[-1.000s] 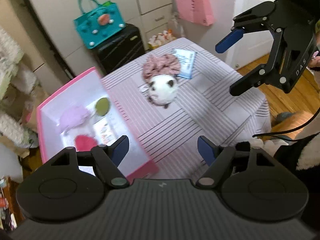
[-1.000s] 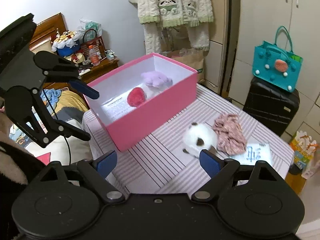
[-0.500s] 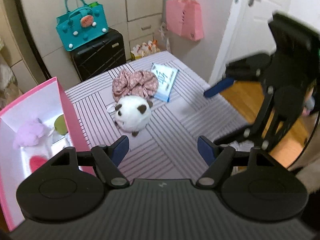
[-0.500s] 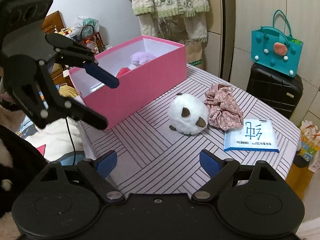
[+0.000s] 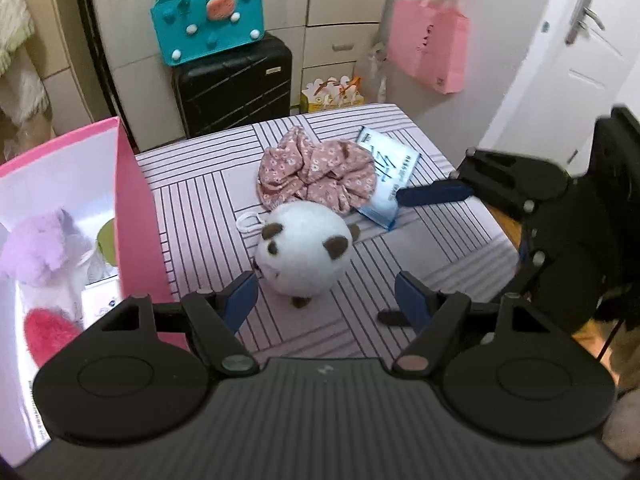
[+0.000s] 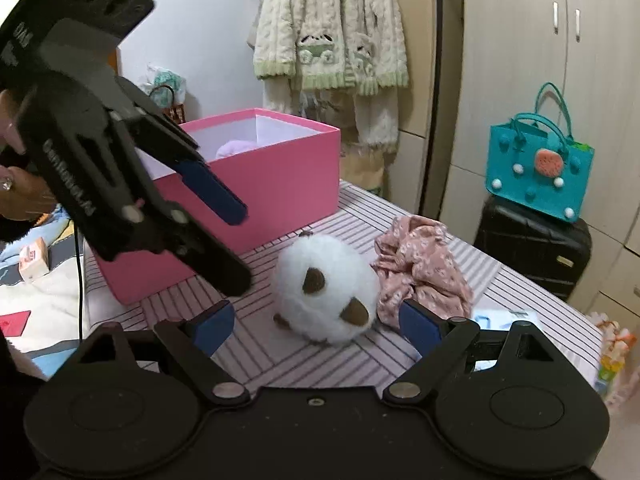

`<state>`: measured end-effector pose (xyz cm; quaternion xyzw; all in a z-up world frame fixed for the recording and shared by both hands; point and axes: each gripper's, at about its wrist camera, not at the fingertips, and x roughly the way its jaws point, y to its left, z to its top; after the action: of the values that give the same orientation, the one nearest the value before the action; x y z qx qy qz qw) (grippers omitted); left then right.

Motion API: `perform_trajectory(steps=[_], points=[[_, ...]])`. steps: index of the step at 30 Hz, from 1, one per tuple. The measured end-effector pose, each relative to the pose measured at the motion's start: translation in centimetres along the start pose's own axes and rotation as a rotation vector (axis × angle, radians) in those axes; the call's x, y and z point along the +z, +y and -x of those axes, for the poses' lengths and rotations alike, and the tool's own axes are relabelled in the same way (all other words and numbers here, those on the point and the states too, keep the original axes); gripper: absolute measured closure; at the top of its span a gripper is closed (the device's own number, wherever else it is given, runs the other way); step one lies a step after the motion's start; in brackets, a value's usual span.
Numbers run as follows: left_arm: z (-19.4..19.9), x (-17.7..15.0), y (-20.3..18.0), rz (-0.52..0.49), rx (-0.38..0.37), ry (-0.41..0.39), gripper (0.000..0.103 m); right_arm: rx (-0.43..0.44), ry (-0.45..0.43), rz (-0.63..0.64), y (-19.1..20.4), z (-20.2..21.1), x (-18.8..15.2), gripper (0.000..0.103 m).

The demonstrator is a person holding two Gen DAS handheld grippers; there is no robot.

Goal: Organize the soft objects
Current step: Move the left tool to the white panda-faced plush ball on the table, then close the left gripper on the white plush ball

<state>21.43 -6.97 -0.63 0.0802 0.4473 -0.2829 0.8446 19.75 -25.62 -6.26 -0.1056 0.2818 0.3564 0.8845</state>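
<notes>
A round white plush [image 5: 302, 254] with brown ears lies on the striped table, just ahead of the gap in my left gripper [image 5: 324, 296], which is open and touches nothing. From the other side, my right gripper [image 6: 316, 316] is open with the plush [image 6: 326, 288] close in front of its blue pads, untouched. A pink floral scrunchie [image 5: 316, 176] lies right behind the plush, partly over a blue-white tissue packet [image 5: 386, 172]. The pink box [image 5: 136, 216] holds a purple plush [image 5: 34, 248] and a red fluffy item [image 5: 48, 334].
The striped table [image 5: 440, 248] ends close on the right and far side. Behind it stand a black suitcase [image 5: 234, 84] with a teal bag [image 5: 208, 12] on top, and a pink bag [image 5: 430, 50] hangs on the wall. Cream clothes [image 6: 332, 36] hang behind the box.
Both grippers have come down and closer to the white plush. The left one has swung from beside the box to face the plush. Neither set of jaws has changed.
</notes>
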Motion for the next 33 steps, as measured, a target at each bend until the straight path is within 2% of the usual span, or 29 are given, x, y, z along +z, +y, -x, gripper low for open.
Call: perform_trajectory(steps=[6,8,10,12,19,23,27,29,33], points=[[-2.2,0.9,1.0,0.065,0.012,-0.03,0.028,0.0,0.011,-0.015,-0.5,-2.9,-0.4,0.011],[-2.8,0.9,1.0,0.068,0.038,-0.047,0.028,-0.035,0.011,-0.059,-0.9,-3.4,-0.5,0.013],[-3.5,1.1,1.1,0.048,0.078,-0.048,0.028,-0.072,0.016,-0.09,-1.2,-3.8,-0.4,0.02],[-3.9,1.5,1.5,0.05,0.101,-0.048,0.028,-0.066,-0.001,-0.087,-1.3,-3.7,-0.5,0.021],[-5.3,2.1,2.4,0.127,0.01,-0.032,0.03,-0.04,-0.014,-0.104,-1.0,-4.1,-1.2,0.021],[-6.5,1.9,2.2,0.163,0.012,-0.017,0.03,-0.023,-0.001,-0.093,-0.5,-4.3,-1.3,0.021],[-7.4,1.9,2.1,0.16,0.06,-0.01,0.031,0.005,0.053,-0.096,-0.4,-5.1,-1.4,0.021],[-7.8,1.9,2.4,0.171,0.042,0.008,0.037,0.012,0.079,-0.107,-0.7,-5.7,-1.4,0.021],[-8.2,1.8,2.7,0.193,0.008,0.022,0.039,0.005,0.086,-0.104,-0.6,-6.4,-1.5,0.022]])
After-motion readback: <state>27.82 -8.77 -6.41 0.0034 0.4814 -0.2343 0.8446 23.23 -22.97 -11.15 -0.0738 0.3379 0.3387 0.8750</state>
